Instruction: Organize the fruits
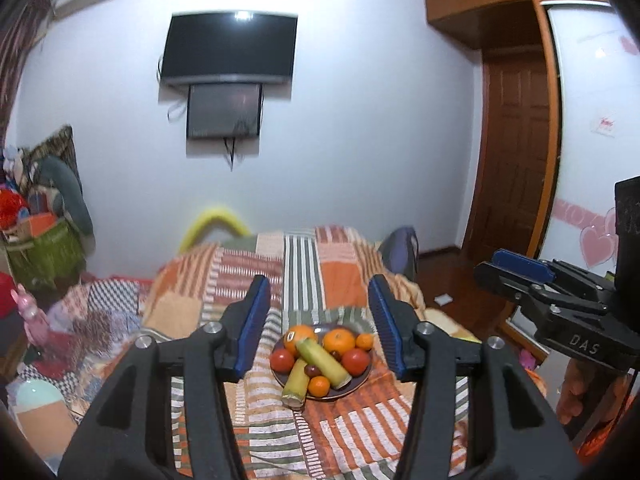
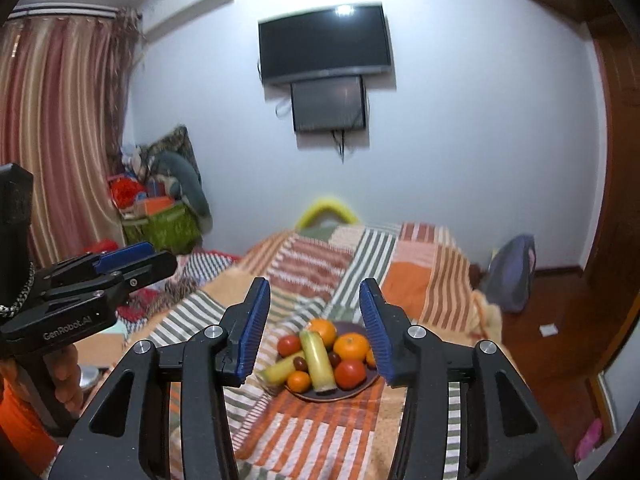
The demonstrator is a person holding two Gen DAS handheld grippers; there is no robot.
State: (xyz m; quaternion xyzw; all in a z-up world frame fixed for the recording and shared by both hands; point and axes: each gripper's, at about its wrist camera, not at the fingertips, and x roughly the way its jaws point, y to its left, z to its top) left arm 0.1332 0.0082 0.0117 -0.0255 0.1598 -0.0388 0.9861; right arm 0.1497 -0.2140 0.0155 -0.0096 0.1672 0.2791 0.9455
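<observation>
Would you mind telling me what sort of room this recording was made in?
Most likely a bedroom in a home: a bed under a striped patchwork blanket, a wall-mounted television facing it, and a built-in wooden wardrobe beside a wooden door.

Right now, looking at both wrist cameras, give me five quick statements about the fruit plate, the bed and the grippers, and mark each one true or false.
1. The round dark plate of fruit rests on the striped patchwork blanket. True.
2. The left gripper is clamped on an orange. False: its jaws stand apart with nothing between them, above the plate.
3. Two long pale yellow-green stalks lie among the round fruits. True.
4. The right gripper holds a red tomato. False: it is open and holds nothing; the tomatoes sit on the plate.
5. The black wall-mounted television is showing a programme. False: its screen is dark, with only a light reflected.
</observation>
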